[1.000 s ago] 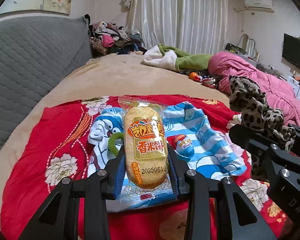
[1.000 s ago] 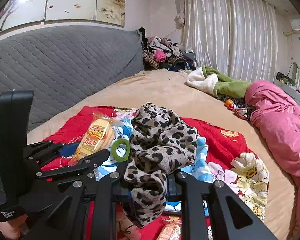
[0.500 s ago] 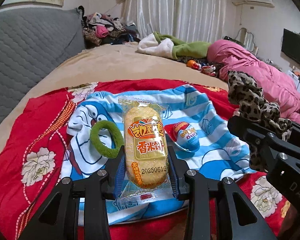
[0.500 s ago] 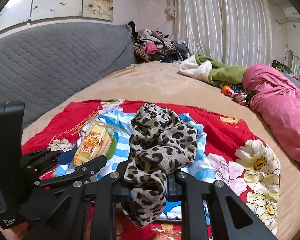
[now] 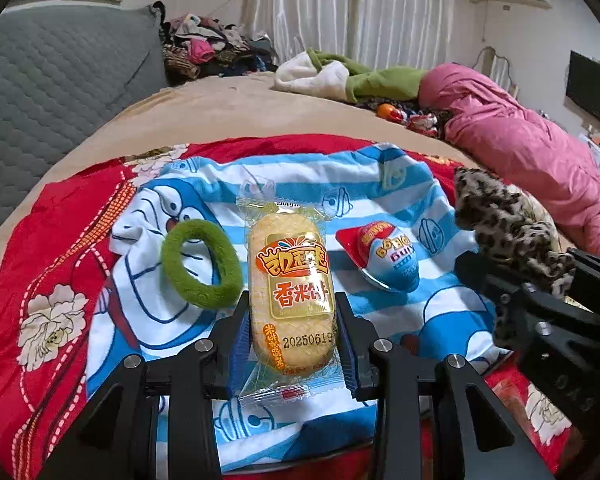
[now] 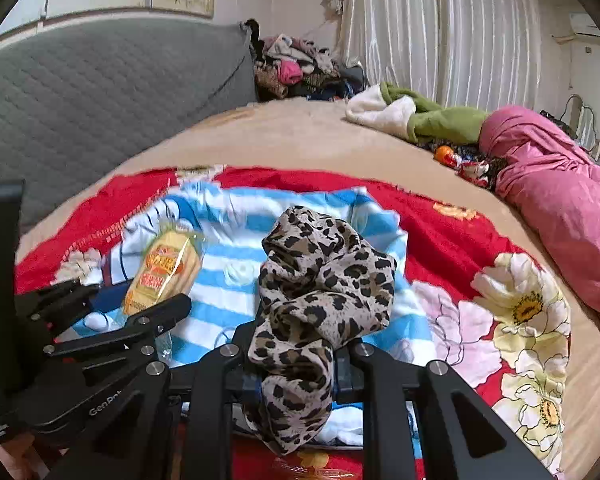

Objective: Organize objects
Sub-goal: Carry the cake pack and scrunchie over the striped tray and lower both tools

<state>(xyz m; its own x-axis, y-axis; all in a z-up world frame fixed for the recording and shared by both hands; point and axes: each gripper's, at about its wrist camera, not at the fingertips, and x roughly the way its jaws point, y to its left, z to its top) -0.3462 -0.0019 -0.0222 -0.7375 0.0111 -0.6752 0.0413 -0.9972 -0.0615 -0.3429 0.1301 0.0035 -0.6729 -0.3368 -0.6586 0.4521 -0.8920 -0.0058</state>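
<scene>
My left gripper [image 5: 292, 334] is shut on a yellow wrapped rice cracker [image 5: 291, 292], held just above a blue-and-white striped cartoon cloth [image 5: 284, 184]. On that cloth lie a green hair tie [image 5: 200, 264] to the cracker's left and a blue-and-red egg-shaped candy [image 5: 388, 258] to its right. My right gripper [image 6: 296, 372] is shut on a leopard-print scrunchie [image 6: 324, 280], above the cloth's right part [image 6: 236, 264]. The cracker [image 6: 166, 270] and the left gripper [image 6: 112, 332] show at the left of the right wrist view. The scrunchie [image 5: 504, 220] shows at the right of the left wrist view.
The striped cloth lies on a red floral blanket [image 5: 48, 264] over a tan bed [image 5: 228, 104]. A grey quilted headboard [image 5: 40, 80] stands left. A pink duvet [image 5: 540, 160], green and white clothes [image 5: 340, 76] and a pile of clothes [image 5: 208, 48] lie further back.
Both grippers have come down toward the striped cloth, each keeping its object. The green hair tie and the egg candy now show in full beside the cracker.
</scene>
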